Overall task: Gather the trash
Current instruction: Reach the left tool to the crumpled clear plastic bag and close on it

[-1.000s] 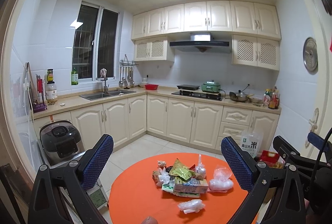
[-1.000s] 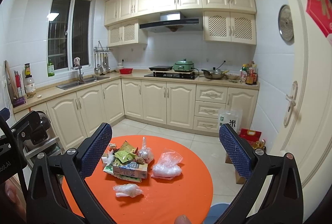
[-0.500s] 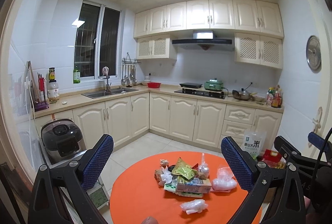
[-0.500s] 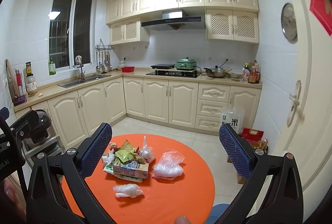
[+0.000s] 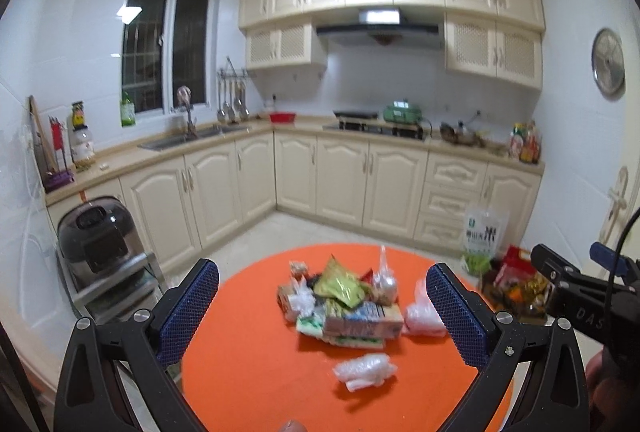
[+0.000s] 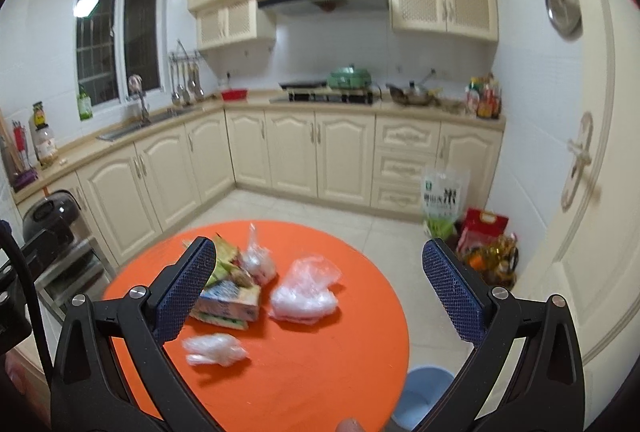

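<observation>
Both tongs hang above a round orange worktop [image 5: 248,364] with their blue-padded fingers spread wide apart and nothing between them. The left tongs [image 5: 322,316] frame most of the trash heap [image 5: 340,300], which sits near the middle of the worktop: a green foil packet on top, a printed carton [image 5: 362,318] lying flat at the near side, knotted clear bags and small wrappers packed around them. Just right of the heap, touching or nearly touching the carton, lies a crumpled clear plastic bag [image 5: 424,316]. Nearer the camera and apart from the pile rests a small wad of clear plastic [image 5: 366,372].

From the right tongs [image 6: 320,292], the left finger [image 6: 184,292] covers part of the heap [image 6: 232,272], while the crumpled bag [image 6: 306,292] and the small wad [image 6: 214,350] lie in the open between the fingers. A pale blue bin [image 6: 424,400] stands on the floor just beyond the worktop's near right edge, partly hidden by the right finger's frame.

Around the worktop the floor carries clutter: at the far right a white rice sack [image 6: 444,198] leans against the drawers, with a red bag [image 6: 482,232] and other packages beside it. At the left a dark rice cooker [image 5: 98,236] sits on a metal stand close to the worktop's edge. Cream cabinets, a sink [image 5: 180,140] and a hob [image 5: 374,124] line the far walls. The right tongs' black body [image 5: 580,292] pokes into the left view at its right edge. Both views are slightly blurred.
</observation>
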The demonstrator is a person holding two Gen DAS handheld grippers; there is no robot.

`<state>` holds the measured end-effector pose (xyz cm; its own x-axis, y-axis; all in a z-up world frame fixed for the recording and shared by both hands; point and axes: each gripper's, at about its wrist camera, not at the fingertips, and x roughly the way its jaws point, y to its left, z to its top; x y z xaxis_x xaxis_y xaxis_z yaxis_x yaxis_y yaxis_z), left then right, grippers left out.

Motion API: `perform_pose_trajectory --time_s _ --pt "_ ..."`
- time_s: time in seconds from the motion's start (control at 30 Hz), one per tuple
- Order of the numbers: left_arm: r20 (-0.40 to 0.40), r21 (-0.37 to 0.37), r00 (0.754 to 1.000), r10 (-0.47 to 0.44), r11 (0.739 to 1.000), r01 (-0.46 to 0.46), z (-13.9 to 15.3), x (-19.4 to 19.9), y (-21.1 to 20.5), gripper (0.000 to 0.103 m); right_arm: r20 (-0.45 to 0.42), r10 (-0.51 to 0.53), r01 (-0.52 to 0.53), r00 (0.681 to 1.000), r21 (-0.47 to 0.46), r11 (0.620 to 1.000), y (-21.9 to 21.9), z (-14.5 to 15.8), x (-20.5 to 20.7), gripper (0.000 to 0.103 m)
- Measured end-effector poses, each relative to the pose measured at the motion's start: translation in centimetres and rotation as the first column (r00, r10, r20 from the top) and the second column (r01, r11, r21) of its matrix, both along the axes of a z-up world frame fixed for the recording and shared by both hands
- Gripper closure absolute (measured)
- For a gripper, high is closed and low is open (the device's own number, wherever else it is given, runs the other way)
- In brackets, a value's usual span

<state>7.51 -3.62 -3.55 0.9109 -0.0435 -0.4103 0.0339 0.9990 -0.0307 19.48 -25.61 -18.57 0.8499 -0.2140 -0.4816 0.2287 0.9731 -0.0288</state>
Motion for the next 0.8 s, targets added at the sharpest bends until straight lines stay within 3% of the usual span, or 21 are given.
perform_pose_trajectory --time_s 0.17,0.4,0.8 --pt "-0.107 0.013 0.994 -0.013 1.0 0.015 -2.7 3.5 -0.8 0.001 -0.109 -0.026 0.029 0.994 0.022 0.999 -2.7 -4.1 2.3 0.0" --pt "-0.251 0.037 0.967 -0.032 0.998 0.042 -7.0 7.3 -2.0 0.001 -0.259 -0.007 0.024 0.966 0.063 0.998 -4.7 -10.5 5.7 0.0" --pt "-0.431 0.023 0.901 -0.057 0.997 0.074 -12.4 12.0 -2.7 0.002 -0.383 0.064 -0.028 0.922 0.099 0.995 -3.9 -16.4 10.6 0.0"
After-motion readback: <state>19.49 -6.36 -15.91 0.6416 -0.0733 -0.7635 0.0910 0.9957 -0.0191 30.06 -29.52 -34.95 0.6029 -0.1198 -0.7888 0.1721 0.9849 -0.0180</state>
